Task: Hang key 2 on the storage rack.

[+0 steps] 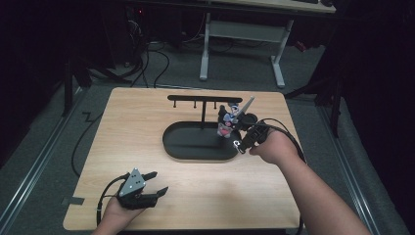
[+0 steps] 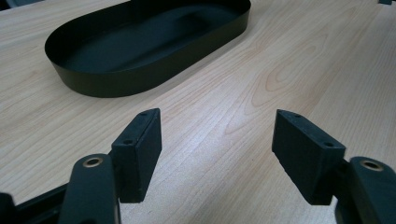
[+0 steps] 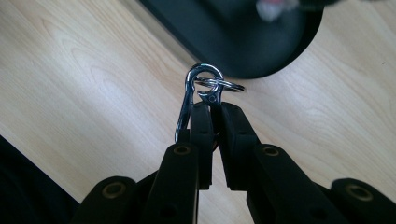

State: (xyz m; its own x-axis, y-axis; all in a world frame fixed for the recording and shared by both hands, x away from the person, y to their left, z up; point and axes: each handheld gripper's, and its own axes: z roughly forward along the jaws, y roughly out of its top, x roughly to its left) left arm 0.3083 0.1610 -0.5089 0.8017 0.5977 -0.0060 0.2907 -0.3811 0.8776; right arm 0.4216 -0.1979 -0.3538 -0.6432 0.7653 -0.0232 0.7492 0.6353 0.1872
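A silver carabiner clip (image 3: 189,100) with a small key ring (image 3: 224,85) sticks out of my right gripper (image 3: 212,109), whose jaws are shut on its lower part. From the high view, that right gripper (image 1: 240,143) hovers over the right end of a black oval tray (image 1: 169,142), and the clip (image 1: 238,144) glints at its tip. A colourful charm (image 1: 226,122) shows just beyond it, below the right end of a black T-shaped hanger rack (image 1: 203,98); I cannot tell what it hangs from. My left gripper (image 1: 160,182) rests at the table's front left, open and holding nothing.
The tray (image 2: 140,84) lies ahead of the left gripper (image 2: 217,140) on the light wooden table (image 1: 137,117). The tray's rounded end (image 3: 261,56) sits beyond the clip. Cables trail from both grippers. Behind the table stand a white desk frame (image 1: 242,34) and dark floor.
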